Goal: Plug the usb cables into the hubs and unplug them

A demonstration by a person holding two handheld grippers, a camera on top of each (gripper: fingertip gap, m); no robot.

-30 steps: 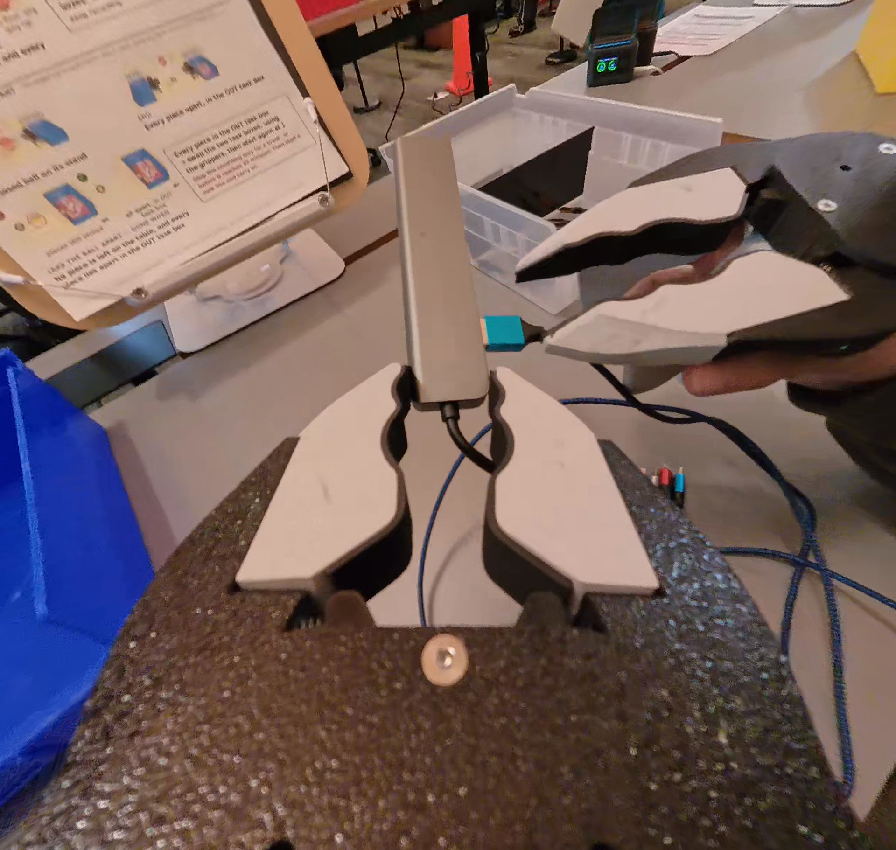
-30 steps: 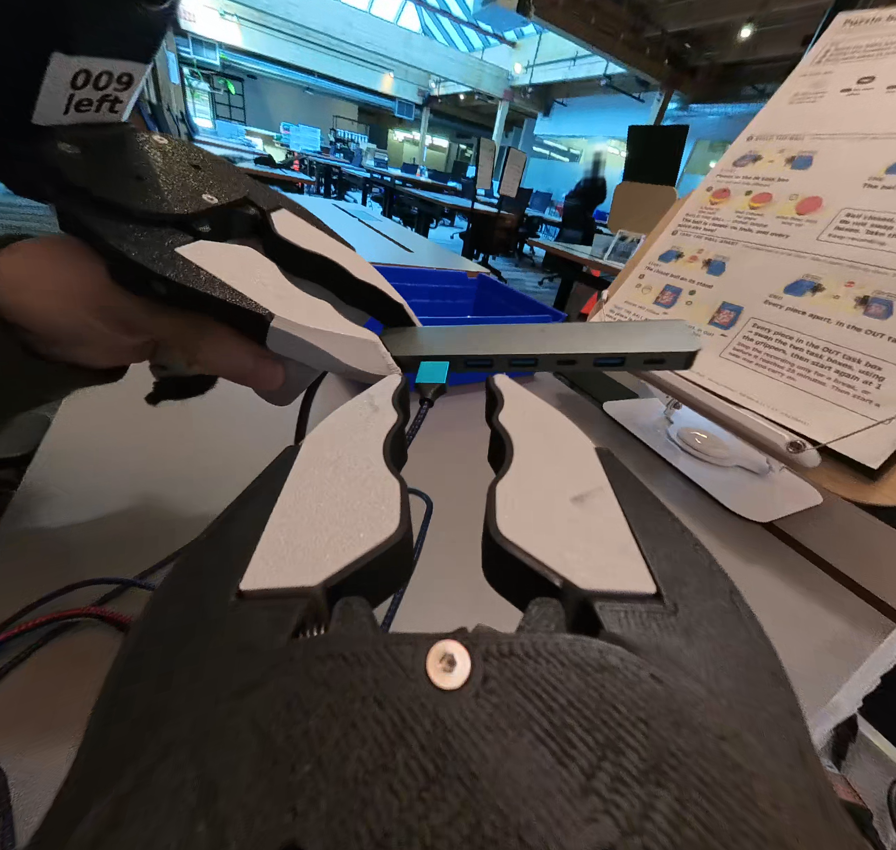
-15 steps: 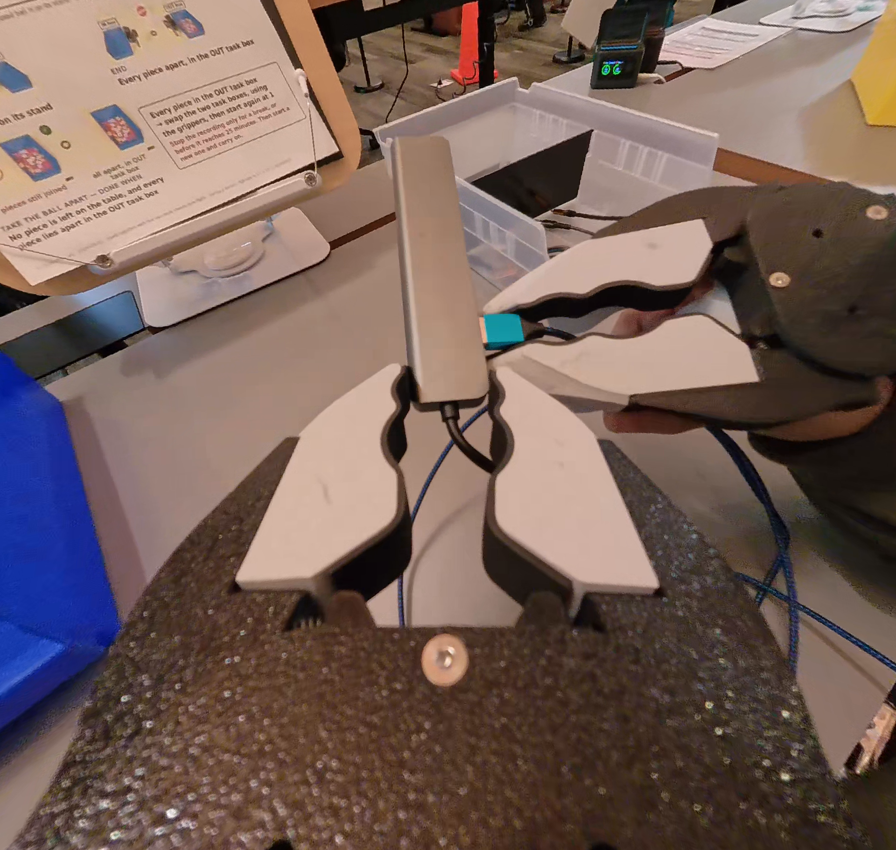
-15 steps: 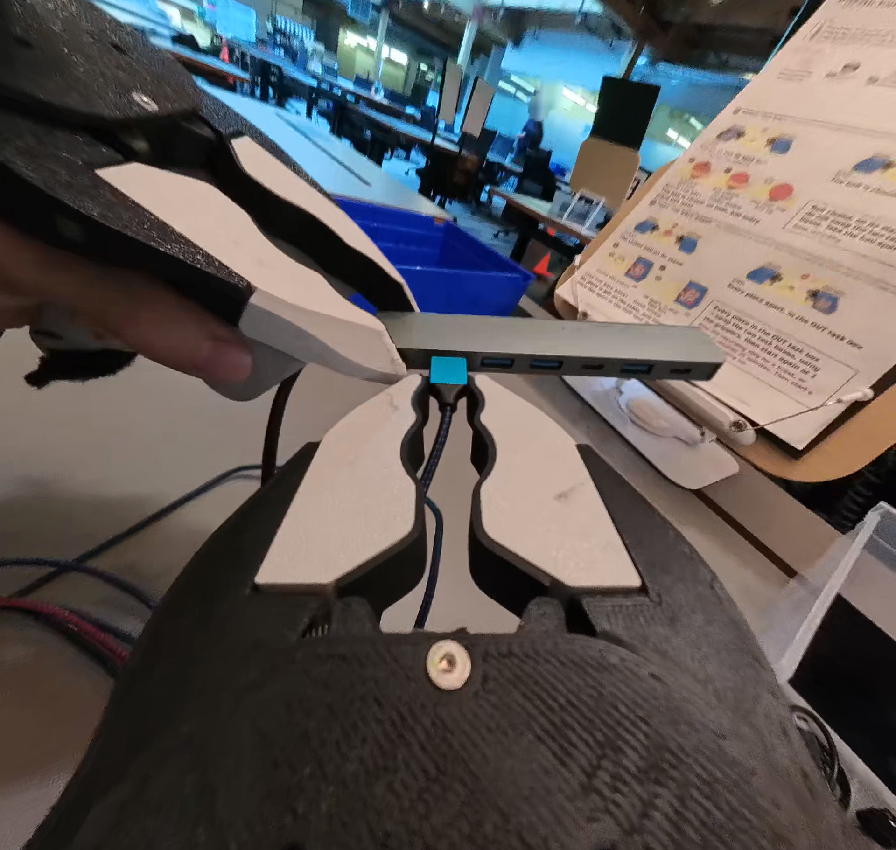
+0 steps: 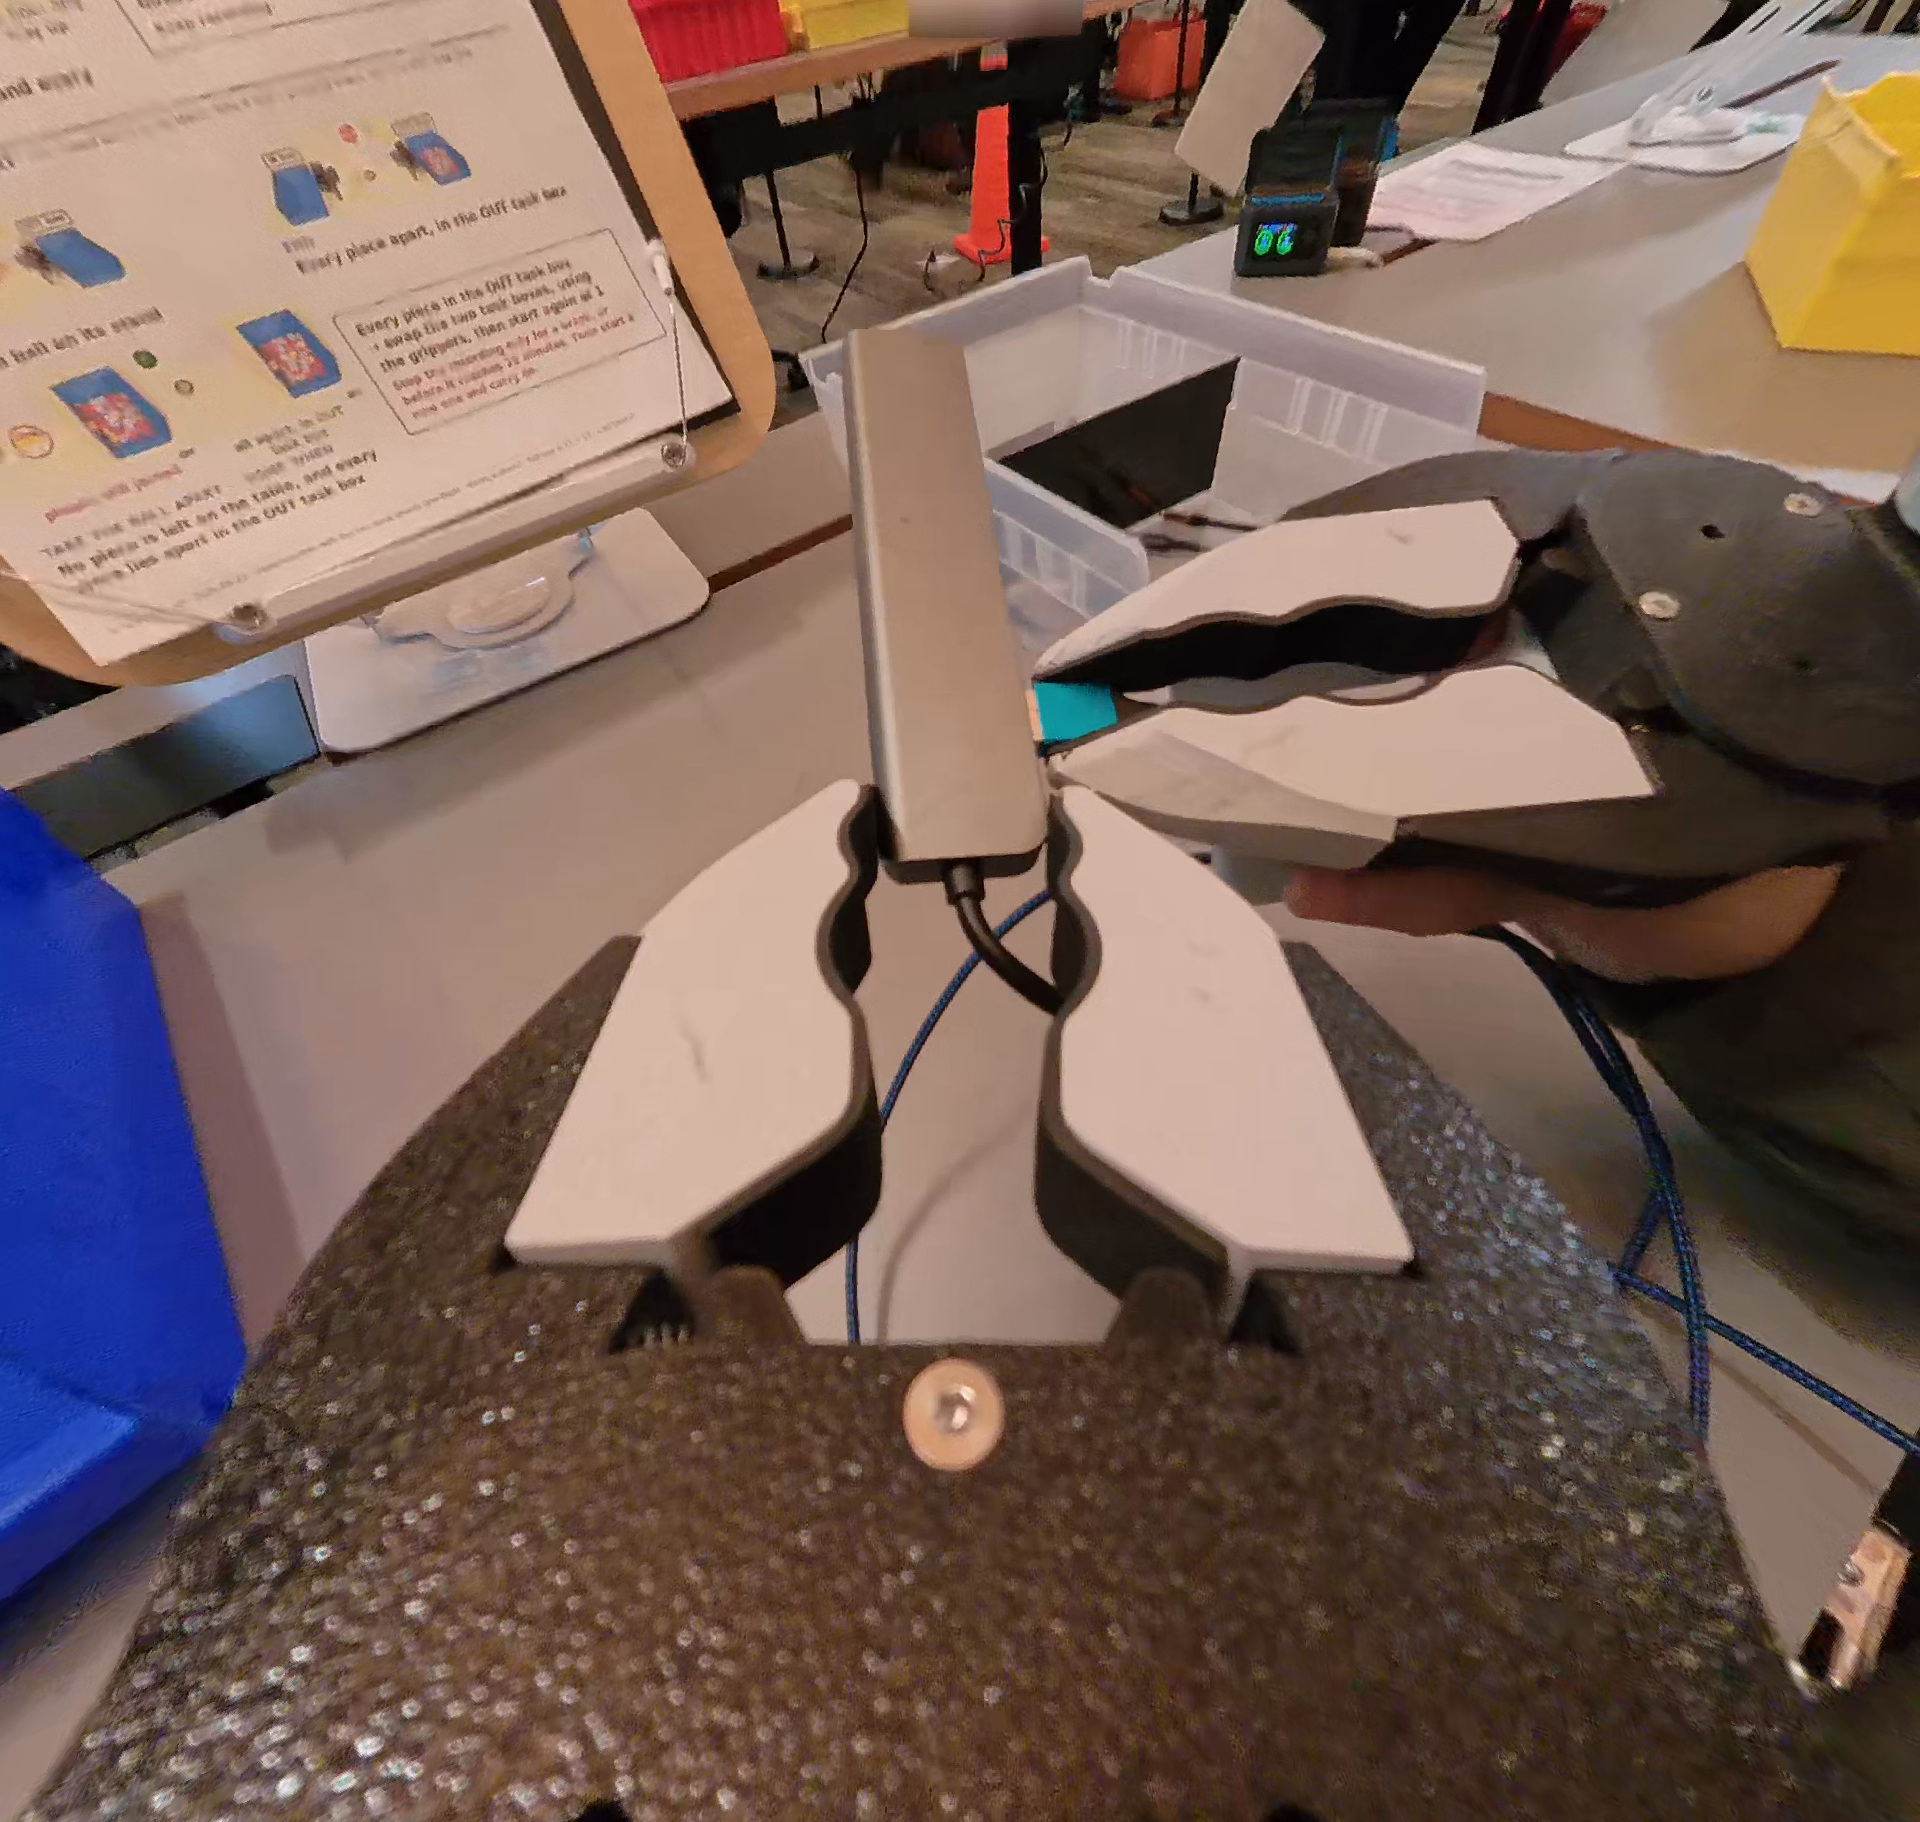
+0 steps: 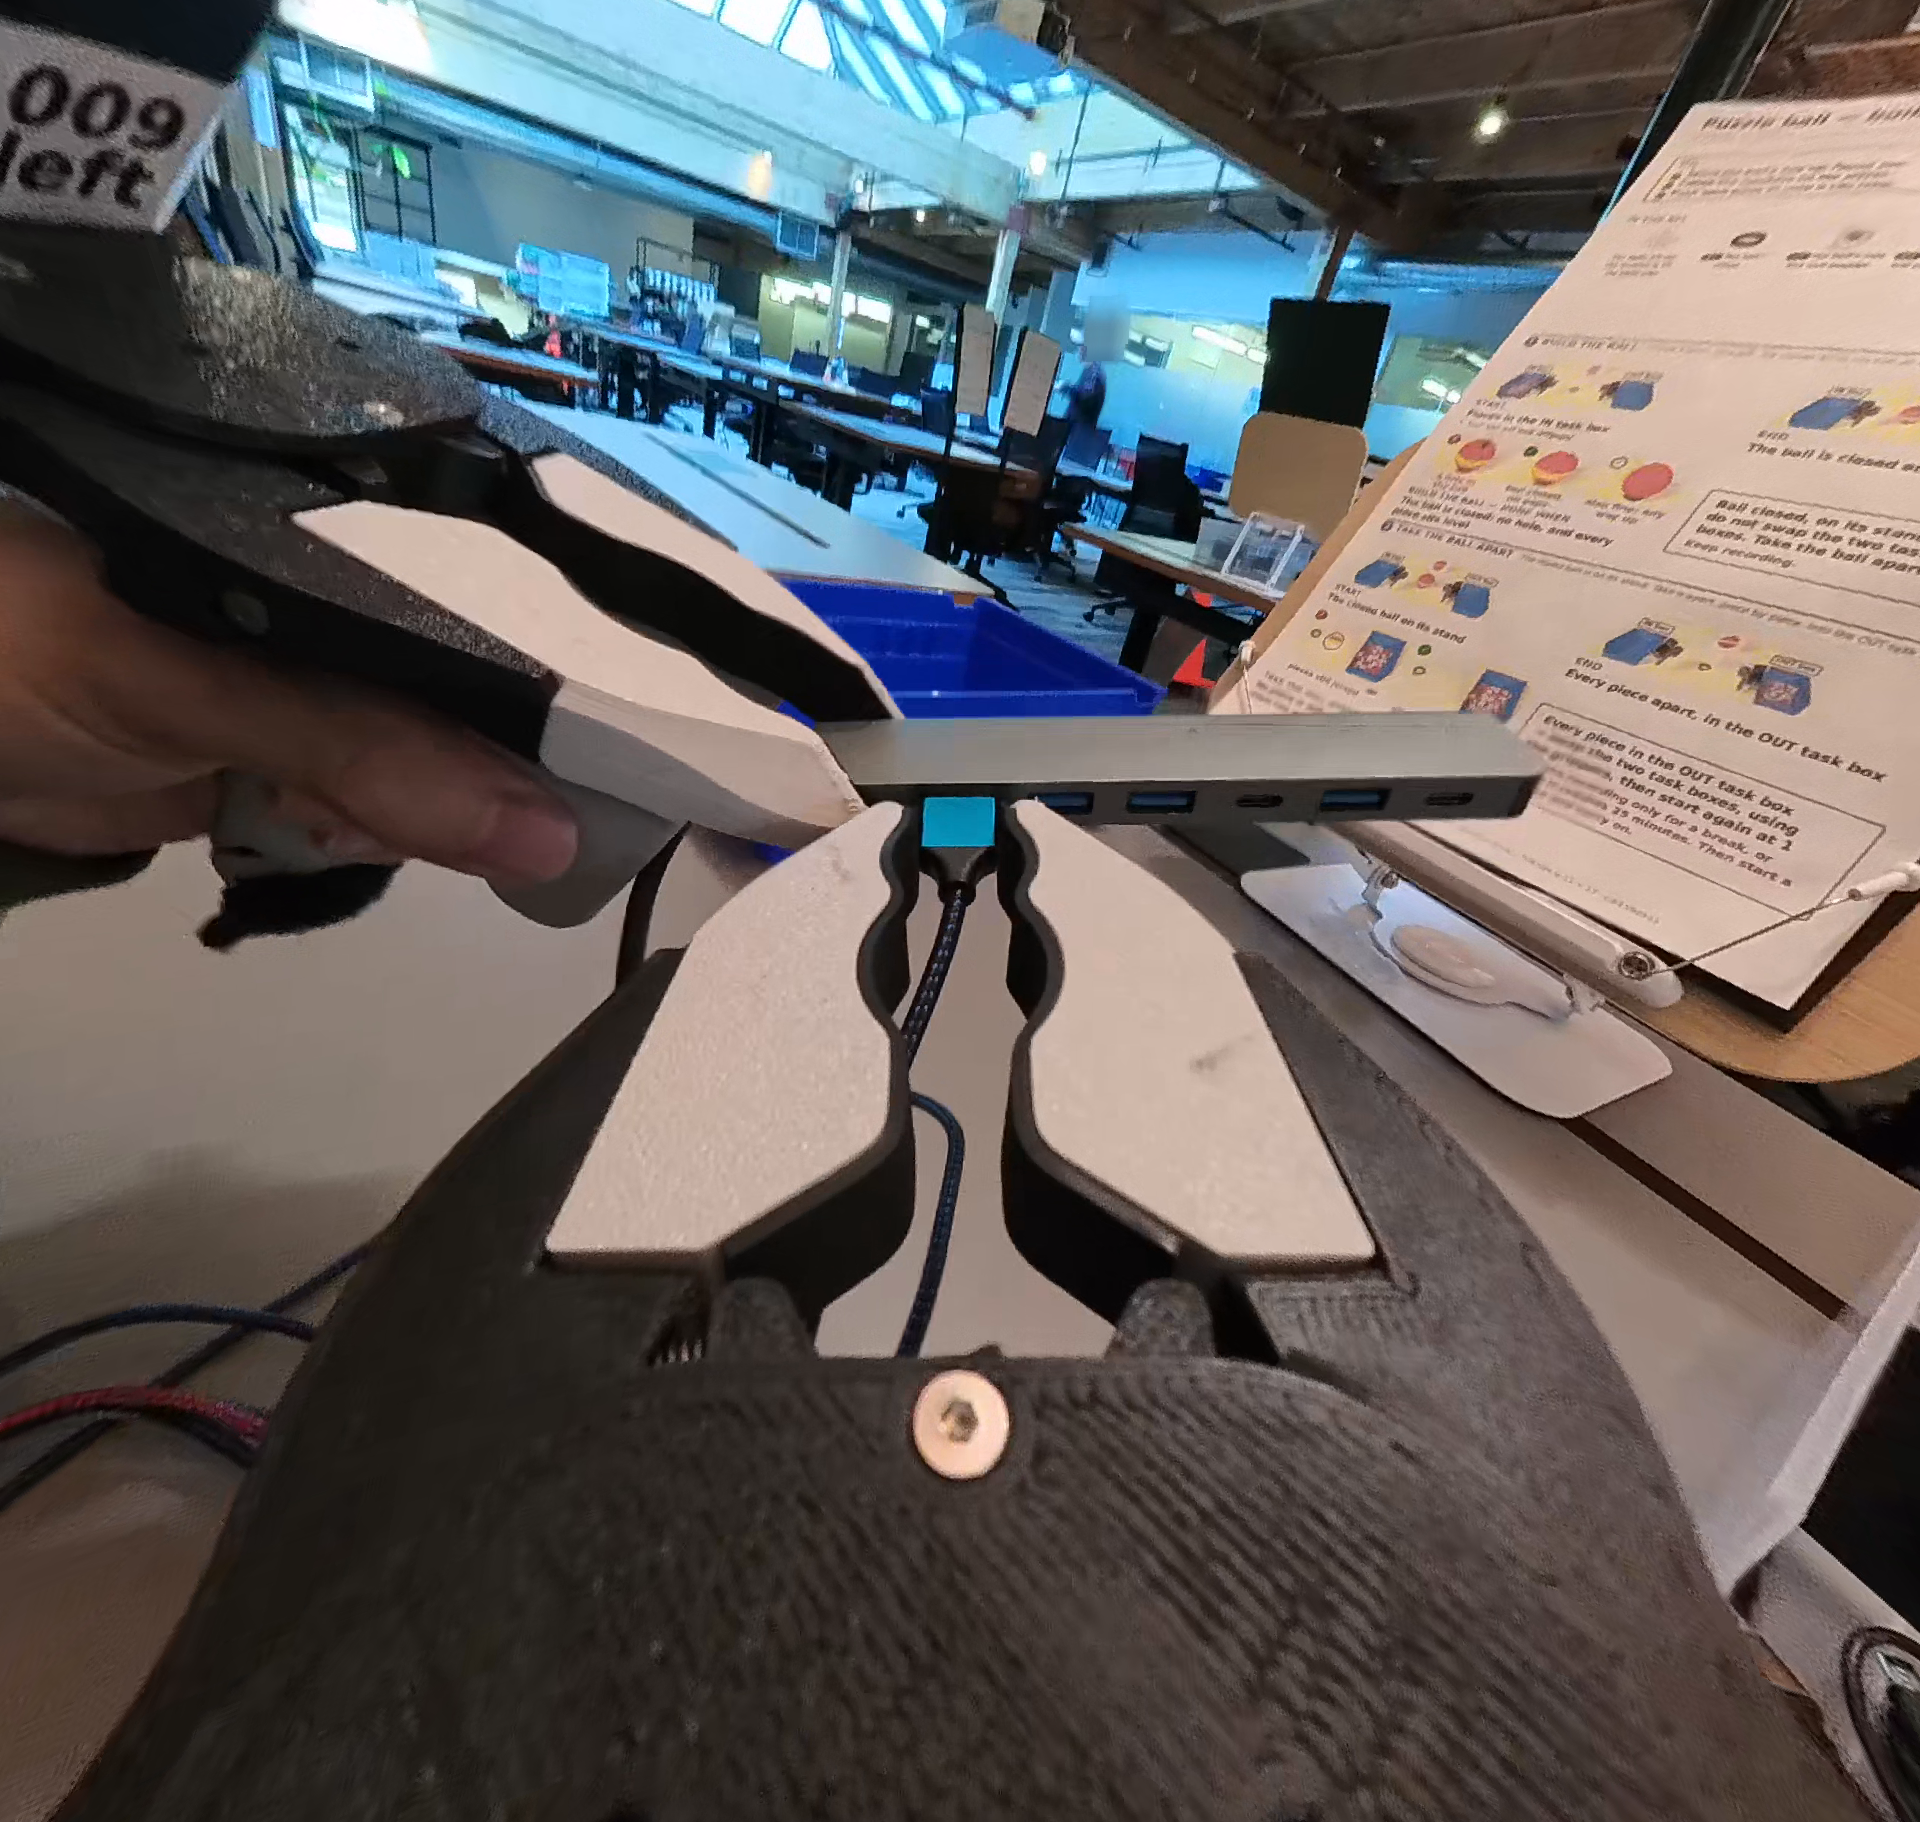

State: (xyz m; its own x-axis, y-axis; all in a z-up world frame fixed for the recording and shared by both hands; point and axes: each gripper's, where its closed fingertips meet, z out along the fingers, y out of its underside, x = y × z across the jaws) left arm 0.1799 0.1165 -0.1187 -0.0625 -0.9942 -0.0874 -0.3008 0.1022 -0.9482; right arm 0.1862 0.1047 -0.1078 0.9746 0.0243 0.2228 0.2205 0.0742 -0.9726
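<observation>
My left gripper (image 5: 961, 816) is shut on the near end of a long grey USB hub (image 5: 930, 588), held above the table; its short black cable hangs between my fingers. The hub also shows in the right wrist view (image 6: 1195, 764), with a row of ports on its side. My right gripper (image 6: 956, 827) is shut on the teal USB plug (image 6: 956, 822) of a blue braided cable (image 6: 935, 1045), and the plug sits in the hub's first port. In the left wrist view the right gripper (image 5: 1049, 723) comes in from the right, with the teal plug (image 5: 1075, 712) against the hub.
A paper sheet on a wooden board (image 5: 312, 266) stands at the back left. A blue bin (image 5: 83, 1201) is at the left, a clear plastic bin (image 5: 1195, 390) behind the hub, a yellow bin (image 5: 1839, 224) far right. Blue cable loops (image 5: 1662, 1253) lie on the table at right. My left and right fingertips are right by each other.
One second ago my right gripper was open with the teal plug between its fingers. It has moved in and shut on the plug. The left gripper has kept its hold on the hub.
</observation>
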